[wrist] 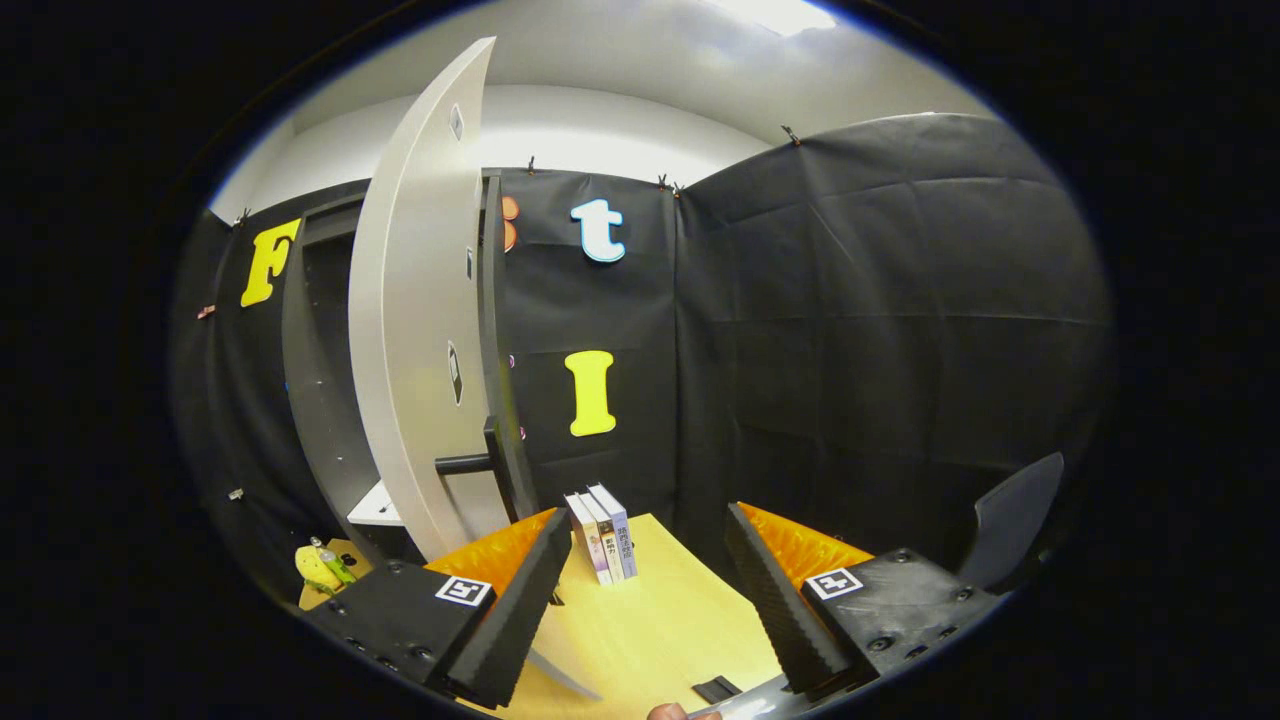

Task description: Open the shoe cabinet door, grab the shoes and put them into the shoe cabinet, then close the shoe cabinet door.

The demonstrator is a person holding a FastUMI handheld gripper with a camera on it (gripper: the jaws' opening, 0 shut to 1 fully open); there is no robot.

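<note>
White cabinet door (pixel 420 330) ajar | gripper (pixel 650 590) jaws wide, empty | books (pixel 600 535) beyond.

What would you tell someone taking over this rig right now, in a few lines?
Gripper: open, fingers spread, nothing between them.
Cabinet door: swung open, standing edge-on just beyond the left finger, its dark handle sticking out near the bottom. The dark cabinet sits behind it, with a pale shelf low inside.
Ahead between the fingers: a wooden table with a few books standing upright at its far end.
Done: door opened.
Left: find and grab the shoes, put them in the cabinet, close the door. I cannot spot the shoes from here.
</note>
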